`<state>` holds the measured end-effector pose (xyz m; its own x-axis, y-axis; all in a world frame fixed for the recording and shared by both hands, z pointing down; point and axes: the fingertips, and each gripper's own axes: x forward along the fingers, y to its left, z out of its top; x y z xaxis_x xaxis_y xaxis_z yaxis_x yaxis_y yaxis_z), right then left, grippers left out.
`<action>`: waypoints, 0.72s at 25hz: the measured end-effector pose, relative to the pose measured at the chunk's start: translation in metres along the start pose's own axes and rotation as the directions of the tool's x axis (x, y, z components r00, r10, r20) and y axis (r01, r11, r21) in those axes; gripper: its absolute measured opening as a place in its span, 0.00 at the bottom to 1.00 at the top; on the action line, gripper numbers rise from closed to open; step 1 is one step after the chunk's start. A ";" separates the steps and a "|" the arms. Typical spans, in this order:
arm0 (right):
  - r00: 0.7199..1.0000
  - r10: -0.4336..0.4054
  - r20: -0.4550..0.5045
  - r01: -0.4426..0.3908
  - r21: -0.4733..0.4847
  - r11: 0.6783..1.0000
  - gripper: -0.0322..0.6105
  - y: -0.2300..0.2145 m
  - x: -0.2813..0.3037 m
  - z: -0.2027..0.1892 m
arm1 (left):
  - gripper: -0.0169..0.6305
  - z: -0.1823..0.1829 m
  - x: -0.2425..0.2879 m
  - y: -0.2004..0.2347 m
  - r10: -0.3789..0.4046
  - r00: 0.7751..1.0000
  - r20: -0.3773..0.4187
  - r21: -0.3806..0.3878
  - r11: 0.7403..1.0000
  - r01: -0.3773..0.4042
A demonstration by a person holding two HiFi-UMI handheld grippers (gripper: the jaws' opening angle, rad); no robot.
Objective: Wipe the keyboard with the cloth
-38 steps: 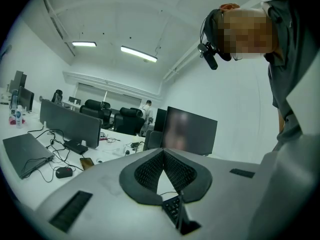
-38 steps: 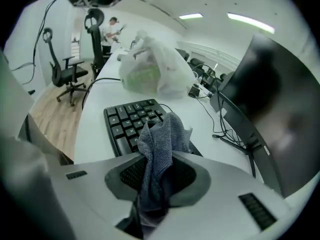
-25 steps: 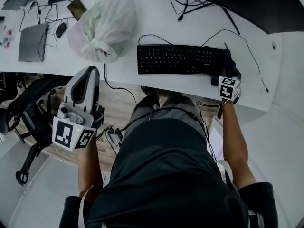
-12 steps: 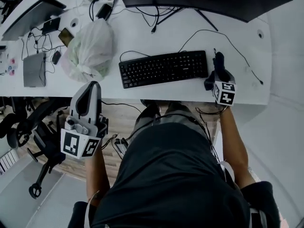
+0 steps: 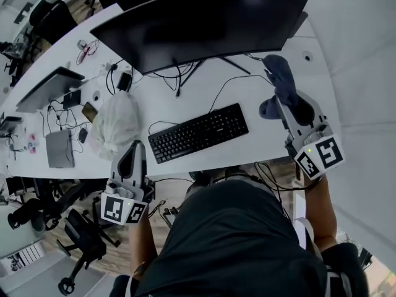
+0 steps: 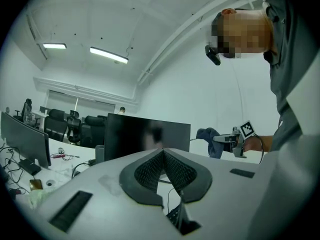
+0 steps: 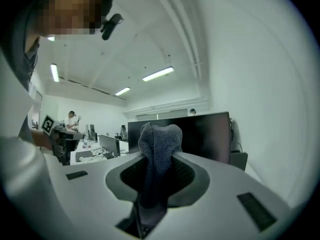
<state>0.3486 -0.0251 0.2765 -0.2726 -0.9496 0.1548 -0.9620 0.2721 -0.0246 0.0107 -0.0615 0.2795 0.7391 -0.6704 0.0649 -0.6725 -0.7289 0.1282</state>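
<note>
The black keyboard (image 5: 198, 132) lies on the white desk (image 5: 266, 138) in front of a dark monitor (image 5: 204, 23). My right gripper (image 5: 286, 101) is raised above the desk to the right of the keyboard, shut on a dark blue cloth (image 5: 279, 79) that bulges out past the tips. In the right gripper view the cloth (image 7: 159, 144) fills the space between the jaws of the right gripper (image 7: 159, 161) and hangs down. My left gripper (image 5: 137, 146) hovers at the desk's near edge, left of the keyboard. It (image 6: 162, 154) is shut with nothing in it, its pads meeting.
A white plastic bag (image 5: 116, 124) lies left of the keyboard. Cables (image 5: 179, 79) run under the monitor. A laptop (image 5: 49, 86), a grey box (image 5: 59, 147) and small devices crowd the desk's left part. Office chairs (image 5: 80, 237) stand on the floor at left.
My right gripper has lifted the cloth from the desk beside the keyboard's right end up into the air. The left gripper has come closer to the desk edge. The view now takes in the monitor.
</note>
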 end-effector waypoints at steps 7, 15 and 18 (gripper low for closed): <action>0.998 0.051 0.025 -0.048 -0.113 0.992 0.17 0.005 -0.030 0.036 | 0.03 0.000 0.029 -0.032 -0.029 0.999 0.018 -0.001 1.000 0.029; 0.997 0.074 0.032 -0.070 -0.110 0.991 0.17 0.001 -0.047 0.039 | 0.03 -0.004 0.043 -0.056 -0.044 0.999 0.018 -0.004 0.999 0.044; 0.996 0.080 0.029 -0.076 -0.101 0.992 0.17 0.000 -0.048 0.037 | 0.03 -0.008 0.043 -0.060 -0.044 0.999 0.011 -0.009 0.999 0.044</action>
<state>0.3606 0.0147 0.2330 -0.3488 -0.9291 0.1232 -0.9315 0.3582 0.0637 0.0839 -0.0454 0.2828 0.7677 -0.6390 0.0482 -0.6386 -0.7568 0.1396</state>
